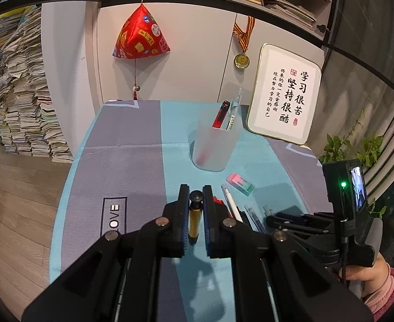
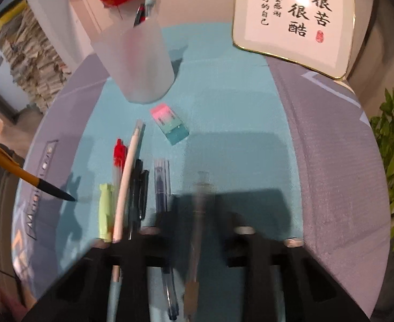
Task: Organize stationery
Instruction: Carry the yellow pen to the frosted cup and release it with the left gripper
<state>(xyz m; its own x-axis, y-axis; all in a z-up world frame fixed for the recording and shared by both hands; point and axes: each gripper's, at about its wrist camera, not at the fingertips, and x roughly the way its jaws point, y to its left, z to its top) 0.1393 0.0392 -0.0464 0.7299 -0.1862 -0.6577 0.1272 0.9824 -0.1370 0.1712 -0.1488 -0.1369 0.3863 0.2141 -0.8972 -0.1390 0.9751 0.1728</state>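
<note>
My left gripper (image 1: 196, 191) is shut on a yellow pen with a black cap (image 1: 194, 214), held above the mat and short of the frosted pen cup (image 1: 215, 145). That cup holds a red-and-black pen and a clear one. My right gripper (image 2: 200, 209) is low over a row of loose pens. Its blurred jaws stand slightly apart either side of a clear pen (image 2: 203, 182), so it is open. Beside it lie a blue pen (image 2: 160, 185), black pens (image 2: 139, 187), a white pen (image 2: 128, 177), a green highlighter (image 2: 106, 212) and a pink-and-teal eraser (image 2: 170, 124).
A framed calligraphy board (image 1: 282, 104) leans at the back right of the blue-and-grey mat (image 1: 132, 147). A leafy plant (image 1: 357, 147) stands off the right edge. Tall stacks of papers (image 1: 22, 94) rise on the floor at left. A hand (image 1: 368, 271) grips the right tool.
</note>
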